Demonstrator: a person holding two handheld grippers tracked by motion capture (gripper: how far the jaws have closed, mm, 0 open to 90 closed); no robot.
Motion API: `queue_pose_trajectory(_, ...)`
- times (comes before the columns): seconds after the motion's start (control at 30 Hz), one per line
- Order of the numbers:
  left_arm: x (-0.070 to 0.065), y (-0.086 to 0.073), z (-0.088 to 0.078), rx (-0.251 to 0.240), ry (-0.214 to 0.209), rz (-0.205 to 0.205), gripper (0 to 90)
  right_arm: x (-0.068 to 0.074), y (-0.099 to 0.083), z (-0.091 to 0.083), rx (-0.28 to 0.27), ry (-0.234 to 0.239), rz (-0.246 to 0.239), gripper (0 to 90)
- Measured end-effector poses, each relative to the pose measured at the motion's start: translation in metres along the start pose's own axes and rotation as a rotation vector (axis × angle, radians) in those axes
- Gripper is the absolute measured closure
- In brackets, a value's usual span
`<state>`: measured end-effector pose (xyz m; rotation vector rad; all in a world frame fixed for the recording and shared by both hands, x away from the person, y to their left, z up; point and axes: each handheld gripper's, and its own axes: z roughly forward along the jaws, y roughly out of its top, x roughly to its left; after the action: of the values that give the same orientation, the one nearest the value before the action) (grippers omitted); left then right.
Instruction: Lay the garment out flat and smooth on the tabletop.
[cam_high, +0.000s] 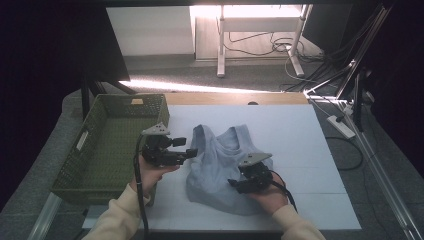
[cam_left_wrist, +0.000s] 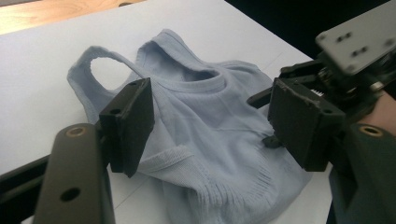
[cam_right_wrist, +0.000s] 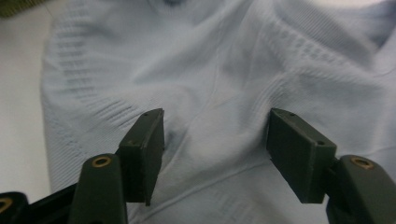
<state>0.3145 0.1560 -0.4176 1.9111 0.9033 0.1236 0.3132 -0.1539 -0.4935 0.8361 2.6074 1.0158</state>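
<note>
Knit vest (cam_high: 222, 167) lies crumpled mid-mat, basket (cam_high: 107, 145) to its left. Both my grippers — left (cam_high: 191, 152), right (cam_high: 233, 183) — stand apart, empty. Risk: right pinches several layers and drags the bunch.

Cream sleeves (cam_high: 117, 212); black left gripper (cam_high: 191, 152) and right gripper (cam_high: 233, 183) with grey three-cornered plates, trailing black cables.

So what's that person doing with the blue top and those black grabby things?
A person holds a set of tongs in each hand over a light blue knitted tank top lying rumpled on the white table. The left tongs hover open at the top's left edge. The right tongs sit open just above the lower part of the cloth, gripping nothing yet. A green woven basket stands on the left.
</note>
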Motion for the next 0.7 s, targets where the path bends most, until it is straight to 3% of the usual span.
queue_pose_trajectory(0.13,0.000,0.000,0.000,0.002,0.004,-0.001,31.3,0.005,-0.002,0.010,0.055,-0.007,-0.004,39.1)
queue_pose_trajectory(0.2,0.000,-0.001,0.000,0.001,0.004,-0.004,31.3,0.005,-0.002,0.012,0.065,-0.004,-0.009,48.5)
queue_pose_trajectory(0.33,0.001,-0.001,0.000,0.002,0.005,-0.006,31.3,0.004,-0.001,0.016,0.089,0.024,-0.018,76.6)
queue_pose_trajectory(0.43,0.001,-0.001,-0.001,0.001,0.005,-0.007,31.3,0.002,0.001,0.015,0.085,0.028,-0.024,82.2)
queue_pose_trajectory(0.7,0.002,-0.001,-0.003,-0.009,0.003,-0.016,31.4,-0.005,0.032,-0.016,-0.107,-0.046,-0.073,83.5)
